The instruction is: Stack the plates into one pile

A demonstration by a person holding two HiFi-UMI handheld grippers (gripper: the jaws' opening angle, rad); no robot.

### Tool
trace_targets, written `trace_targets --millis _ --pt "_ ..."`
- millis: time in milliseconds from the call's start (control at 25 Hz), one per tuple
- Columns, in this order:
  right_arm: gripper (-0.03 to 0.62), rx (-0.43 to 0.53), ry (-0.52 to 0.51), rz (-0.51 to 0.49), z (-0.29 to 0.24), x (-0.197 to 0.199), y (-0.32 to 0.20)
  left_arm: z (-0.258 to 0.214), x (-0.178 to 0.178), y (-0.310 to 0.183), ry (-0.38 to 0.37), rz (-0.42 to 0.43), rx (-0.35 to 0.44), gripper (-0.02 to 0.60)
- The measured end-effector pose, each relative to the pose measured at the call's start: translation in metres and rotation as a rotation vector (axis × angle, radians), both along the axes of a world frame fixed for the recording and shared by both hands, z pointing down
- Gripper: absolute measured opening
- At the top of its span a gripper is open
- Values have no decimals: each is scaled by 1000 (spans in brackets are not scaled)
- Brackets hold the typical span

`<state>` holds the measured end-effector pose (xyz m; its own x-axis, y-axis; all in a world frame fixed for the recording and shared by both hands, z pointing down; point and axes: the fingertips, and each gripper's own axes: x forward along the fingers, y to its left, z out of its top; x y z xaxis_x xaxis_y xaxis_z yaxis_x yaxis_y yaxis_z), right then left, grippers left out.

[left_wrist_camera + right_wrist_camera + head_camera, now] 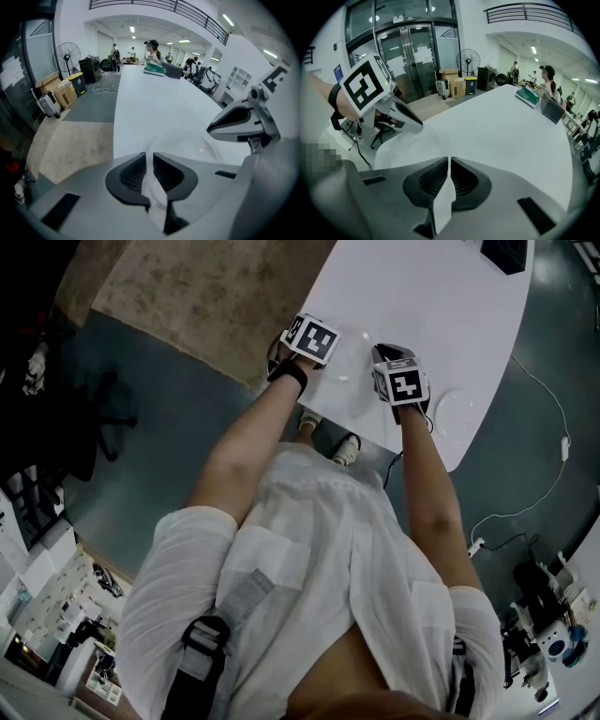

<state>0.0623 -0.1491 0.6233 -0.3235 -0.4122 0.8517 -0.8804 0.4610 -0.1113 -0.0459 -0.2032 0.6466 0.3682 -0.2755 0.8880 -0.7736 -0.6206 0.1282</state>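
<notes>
A clear, pale plate (194, 146) lies on the white table (422, 296) between my two grippers. Its near rim runs into the narrow gap of my left gripper (152, 159), which is shut on it. In the head view that gripper (312, 341) is at the table's near left edge. My right gripper (449, 164) is shut with nothing in it, and only bare table shows past its tips. It hangs to the right (403, 381), close beside the held plate. A second white plate (457, 413) rests near the table's right edge, just right of the right gripper.
A dark object (506, 251) sits at the table's far end. A black chair (103, 418) stands on the floor to the left, and cables (525, 512) trail on the right. People, a laptop (552, 110) and a green book (527, 96) are at the far end.
</notes>
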Motion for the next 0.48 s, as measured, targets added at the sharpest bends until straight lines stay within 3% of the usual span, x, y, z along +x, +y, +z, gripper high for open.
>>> trace_targets --millis 160,480 --pt "37 7 -4 16 -3 -6 -7 14 -21 -1 -97 27 16 21" --pt "74 3 -18 38 -4 -14 -12 7 -20 -3 -66 77 20 23"
